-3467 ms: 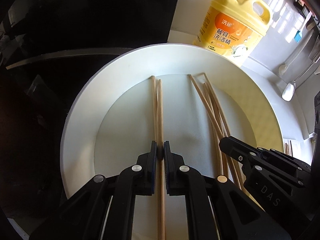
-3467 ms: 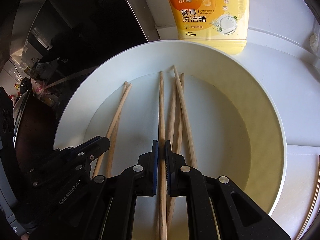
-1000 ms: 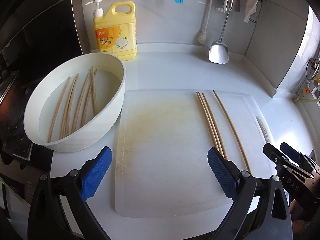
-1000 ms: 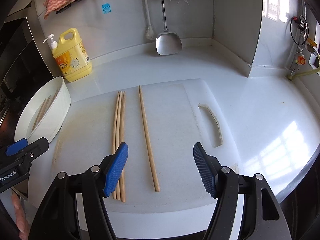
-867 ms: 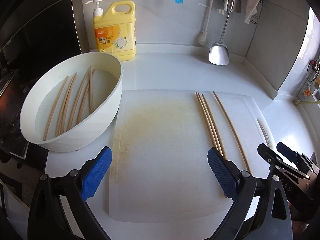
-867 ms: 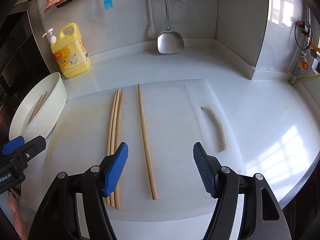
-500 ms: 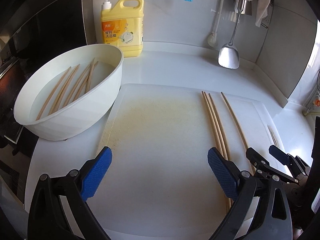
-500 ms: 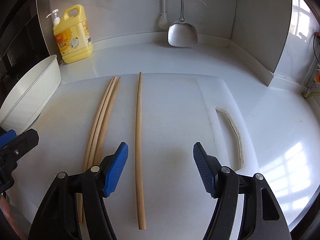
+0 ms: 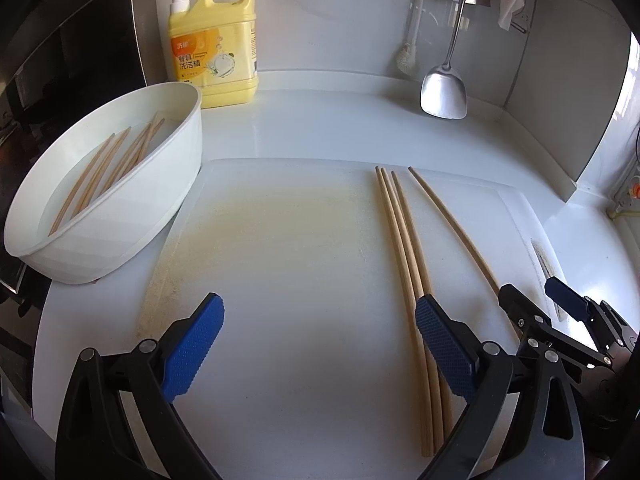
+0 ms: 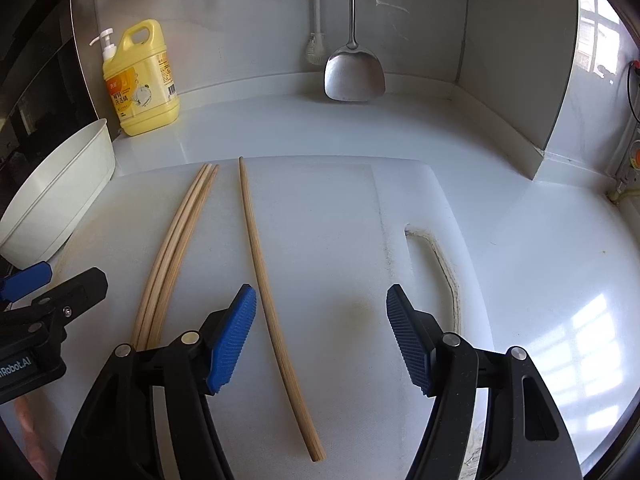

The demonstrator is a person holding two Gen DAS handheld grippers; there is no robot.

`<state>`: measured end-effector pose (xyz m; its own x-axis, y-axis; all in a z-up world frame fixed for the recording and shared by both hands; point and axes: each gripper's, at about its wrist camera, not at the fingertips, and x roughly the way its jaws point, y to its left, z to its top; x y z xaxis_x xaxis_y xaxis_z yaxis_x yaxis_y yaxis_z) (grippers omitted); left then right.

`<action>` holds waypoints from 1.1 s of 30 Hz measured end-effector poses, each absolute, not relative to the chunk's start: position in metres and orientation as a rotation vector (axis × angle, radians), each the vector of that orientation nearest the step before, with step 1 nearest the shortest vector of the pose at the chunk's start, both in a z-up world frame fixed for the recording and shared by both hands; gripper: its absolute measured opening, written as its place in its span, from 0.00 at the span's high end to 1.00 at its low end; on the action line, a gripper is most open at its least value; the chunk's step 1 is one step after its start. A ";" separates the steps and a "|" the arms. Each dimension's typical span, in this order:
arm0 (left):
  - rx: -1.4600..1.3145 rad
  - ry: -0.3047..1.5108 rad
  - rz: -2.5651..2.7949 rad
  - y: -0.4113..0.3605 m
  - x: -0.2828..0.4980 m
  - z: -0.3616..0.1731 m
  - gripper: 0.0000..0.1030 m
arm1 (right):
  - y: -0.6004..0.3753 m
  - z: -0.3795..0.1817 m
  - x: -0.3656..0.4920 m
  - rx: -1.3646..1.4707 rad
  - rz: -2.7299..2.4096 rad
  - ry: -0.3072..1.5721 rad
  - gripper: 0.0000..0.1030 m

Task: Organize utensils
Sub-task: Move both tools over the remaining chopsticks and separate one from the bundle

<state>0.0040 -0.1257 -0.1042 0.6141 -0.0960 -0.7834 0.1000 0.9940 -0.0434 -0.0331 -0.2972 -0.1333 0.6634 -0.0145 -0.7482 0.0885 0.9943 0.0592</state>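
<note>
Four chopsticks (image 10: 256, 240) on board (image 10: 340, 220), "洗洁精" detergent bottle (image 9: 214, 46)

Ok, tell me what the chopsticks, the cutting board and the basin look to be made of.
Chopsticks: probably bamboo or wood, with a tan, matte, faintly streaked surface.
Cutting board: likely white plastic, semi-matte, scuffed and yellow-stained, with a cut-out handle slot.
Basin: apparently smooth white plastic with a thin rim.

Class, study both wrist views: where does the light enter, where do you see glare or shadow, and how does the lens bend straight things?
Right wrist view: a window patch glares on the counter at right, and the single chopstick looks bowed. Left wrist view: the three chopsticks curve likewise, the frame's corners go black, and a soft shadow lies on the cutting board between the open jaws.
</note>
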 end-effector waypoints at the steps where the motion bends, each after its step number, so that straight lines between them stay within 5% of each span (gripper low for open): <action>1: 0.009 0.904 -0.116 -0.128 0.004 -0.105 0.08 | -0.299 -0.133 -0.034 0.099 -0.055 0.842 0.37; 33: 0.037 0.945 -0.101 -0.139 0.009 -0.125 0.08 | -0.318 -0.138 -0.038 0.134 -0.012 0.841 0.37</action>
<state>0.0087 -0.1387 -0.1248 0.5813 -0.0703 -0.8106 0.1027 0.9946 -0.0126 -0.0380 -0.3182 -0.1376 0.6675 0.0427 -0.7434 0.0637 0.9914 0.1141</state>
